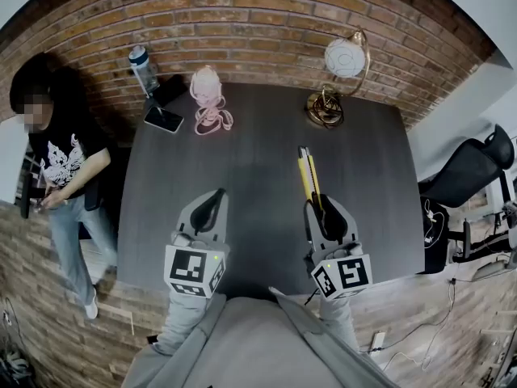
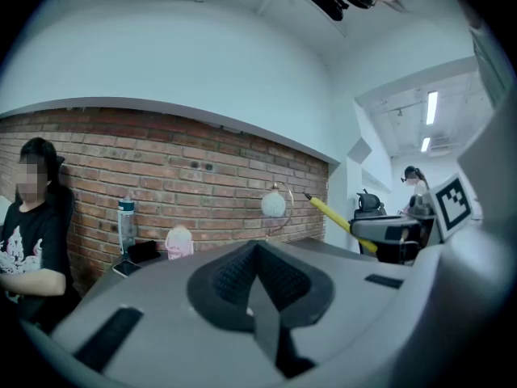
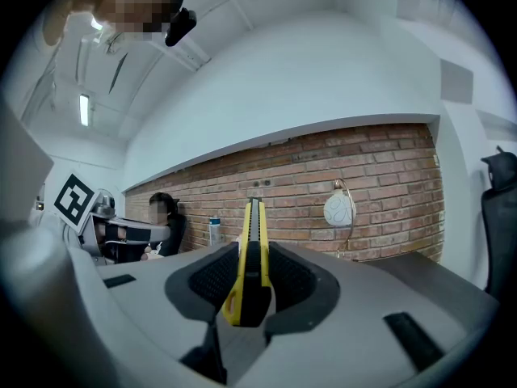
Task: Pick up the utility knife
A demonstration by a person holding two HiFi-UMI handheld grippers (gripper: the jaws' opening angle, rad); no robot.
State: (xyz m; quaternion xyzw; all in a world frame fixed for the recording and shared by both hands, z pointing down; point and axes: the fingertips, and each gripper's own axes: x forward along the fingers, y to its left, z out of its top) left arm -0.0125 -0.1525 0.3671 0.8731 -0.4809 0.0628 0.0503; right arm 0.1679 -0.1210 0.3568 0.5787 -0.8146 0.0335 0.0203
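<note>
The yellow and black utility knife [image 1: 308, 173] is clamped in my right gripper [image 1: 324, 215] and sticks out forward, lifted above the dark table [image 1: 258, 148]. In the right gripper view the knife [image 3: 250, 253] runs straight out between the black pads, which press on both its sides. My left gripper [image 1: 209, 210] hovers over the table's near part to the left, jaws together with nothing between them. In the left gripper view its pads [image 2: 257, 285] meet, and the knife [image 2: 339, 219] shows at the right, held by the other gripper.
At the table's far edge stand a water bottle [image 1: 143, 68], a phone [image 1: 162, 119], a pink object with a coiled cable [image 1: 209, 97] and a round globe lamp [image 1: 343, 65]. A person [image 1: 60, 172] stands at the left. A black office chair [image 1: 470, 168] is at the right.
</note>
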